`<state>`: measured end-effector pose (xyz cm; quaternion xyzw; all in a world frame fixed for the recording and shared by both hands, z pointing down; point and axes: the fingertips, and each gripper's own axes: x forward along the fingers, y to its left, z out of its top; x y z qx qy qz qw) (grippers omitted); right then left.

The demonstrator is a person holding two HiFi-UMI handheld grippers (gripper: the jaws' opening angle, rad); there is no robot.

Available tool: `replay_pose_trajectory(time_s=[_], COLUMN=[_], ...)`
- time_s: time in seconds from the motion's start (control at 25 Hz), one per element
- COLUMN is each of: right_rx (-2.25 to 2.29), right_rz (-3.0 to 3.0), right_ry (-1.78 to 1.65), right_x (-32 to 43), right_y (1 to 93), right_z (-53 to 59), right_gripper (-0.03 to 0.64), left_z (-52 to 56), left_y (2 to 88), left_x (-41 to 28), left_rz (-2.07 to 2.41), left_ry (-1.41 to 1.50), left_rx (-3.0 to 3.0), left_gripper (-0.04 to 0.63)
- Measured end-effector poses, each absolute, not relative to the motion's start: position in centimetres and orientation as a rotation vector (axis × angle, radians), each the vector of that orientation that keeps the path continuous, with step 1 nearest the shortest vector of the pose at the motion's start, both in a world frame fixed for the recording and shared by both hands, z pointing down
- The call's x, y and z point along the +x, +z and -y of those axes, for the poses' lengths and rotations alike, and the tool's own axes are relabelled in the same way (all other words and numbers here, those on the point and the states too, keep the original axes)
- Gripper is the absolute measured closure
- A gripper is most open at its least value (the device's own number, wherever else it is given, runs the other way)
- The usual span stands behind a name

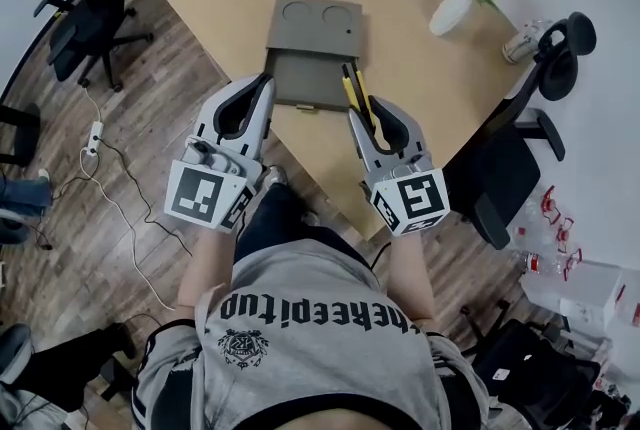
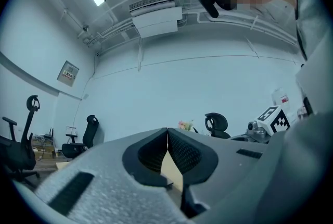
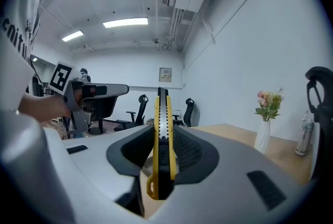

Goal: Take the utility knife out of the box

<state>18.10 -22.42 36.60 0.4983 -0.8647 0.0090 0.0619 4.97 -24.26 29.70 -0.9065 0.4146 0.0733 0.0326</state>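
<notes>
Right gripper view: utility knife (image 3: 161, 151), yellow and black, clamped on edge between the pads of the right gripper (image 3: 162, 132), blade end pointing ahead, apparently lifted out of the box (image 1: 292, 78). Likely light, stiff and smooth-sided, best gripped mid-handle. Box, just ahead of the jaws, lies open and appears empty. Left gripper (image 1: 262, 86) is closed on nothing.

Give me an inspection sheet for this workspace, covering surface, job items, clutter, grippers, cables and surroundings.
Surface: wooden table, light top.
Job's things: box open on the table; utility knife held up off the table.
Clutter: vase of flowers and a small bottle near the table's right edge.
Grippers: left gripper shut, empty; right gripper shut on the utility knife.
Cables: power strip with its cable on the floor, left.
Surroundings: office chairs around the table.
</notes>
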Motion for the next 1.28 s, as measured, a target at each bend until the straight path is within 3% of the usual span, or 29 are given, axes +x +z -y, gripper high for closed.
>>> replay_pose_trajectory(time_s=[1.28], right_rx=[1.756], right_rz=[2.54], right_ry=[-0.122], right_x=[11.1], right_y=[31.2], right_z=[14.9], right_gripper=[0.499], left_z=[18.7], left_y=[27.4], left_x=[-2.2], left_rz=[-1.061], left_ry=[0.273], left_rx=[-2.848], left_gripper=[0.577])
